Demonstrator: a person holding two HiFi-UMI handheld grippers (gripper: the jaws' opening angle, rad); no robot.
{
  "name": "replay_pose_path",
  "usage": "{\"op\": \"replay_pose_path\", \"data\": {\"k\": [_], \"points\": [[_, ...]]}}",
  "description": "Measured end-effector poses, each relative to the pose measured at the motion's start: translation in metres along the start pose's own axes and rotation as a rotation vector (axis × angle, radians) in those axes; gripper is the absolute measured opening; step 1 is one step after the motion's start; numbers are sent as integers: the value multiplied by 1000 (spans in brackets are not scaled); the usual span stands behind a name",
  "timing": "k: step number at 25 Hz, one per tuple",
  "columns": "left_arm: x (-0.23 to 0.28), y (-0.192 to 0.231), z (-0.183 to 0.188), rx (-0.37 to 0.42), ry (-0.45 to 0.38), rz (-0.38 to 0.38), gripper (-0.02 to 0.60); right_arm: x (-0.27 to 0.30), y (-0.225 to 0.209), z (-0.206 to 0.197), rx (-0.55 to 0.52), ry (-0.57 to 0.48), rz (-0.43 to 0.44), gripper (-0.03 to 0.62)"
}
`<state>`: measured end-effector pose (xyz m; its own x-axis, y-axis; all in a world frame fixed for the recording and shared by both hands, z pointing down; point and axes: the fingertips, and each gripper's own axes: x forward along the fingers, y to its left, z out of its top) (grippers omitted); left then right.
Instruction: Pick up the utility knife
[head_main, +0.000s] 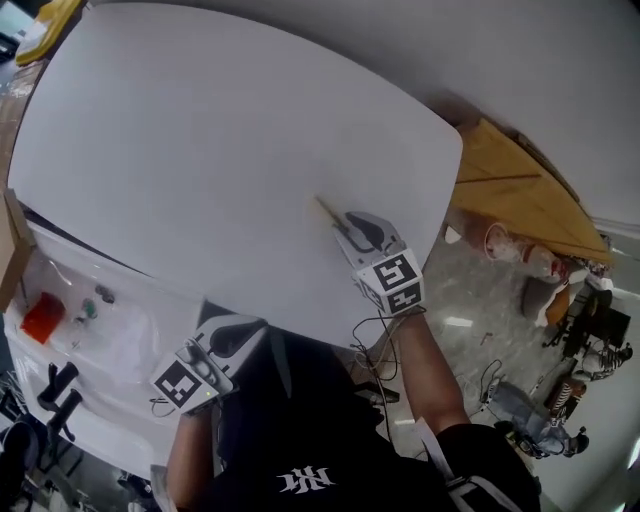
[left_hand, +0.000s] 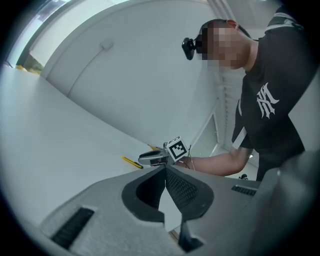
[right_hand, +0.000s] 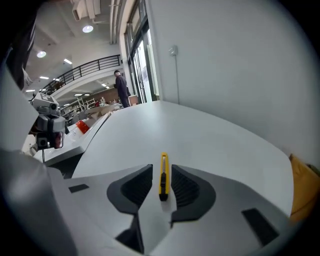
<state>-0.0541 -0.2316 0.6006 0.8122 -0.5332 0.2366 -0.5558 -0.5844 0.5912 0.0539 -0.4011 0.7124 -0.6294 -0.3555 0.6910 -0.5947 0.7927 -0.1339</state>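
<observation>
Utility knife (right_hand: 163, 176) lies flat on the white table (right_hand: 210, 132), between the right gripper's (head_main: 352, 232) parted jaws, and the pads are clear of it. Left gripper (left_hand: 165, 172) is closed and empty. The knife is neither gripped nor raised, which fits either a grasp pending or one released.

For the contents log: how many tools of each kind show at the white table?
Utility knife: 1
Hand-held grippers: 2, the left hand-held gripper and the right hand-held gripper
Total: 3
</observation>
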Motion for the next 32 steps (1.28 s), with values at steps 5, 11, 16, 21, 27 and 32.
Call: {"op": "replay_pose_path", "data": {"k": [5,11,16,21,27,32], "points": [[27,7,4,19,12,-12,5,18,-4,6,-23,50,21,104],[40,9,4,20,29,-28,5,29,-5,2,-24,129,53,129],[44,10,5,14,2,-36,5,29,-3,-3,-39,148,75,149],[45,10,4,20,3,-35,5,29,-2,-3,-58,150,62,150],[44,9,3,2,-20,-32,6,32,-5,-9,-38,172,54,123],[47,6,1,12,-5,-37,5,30,-6,-8,-46,180,42,103]]}}
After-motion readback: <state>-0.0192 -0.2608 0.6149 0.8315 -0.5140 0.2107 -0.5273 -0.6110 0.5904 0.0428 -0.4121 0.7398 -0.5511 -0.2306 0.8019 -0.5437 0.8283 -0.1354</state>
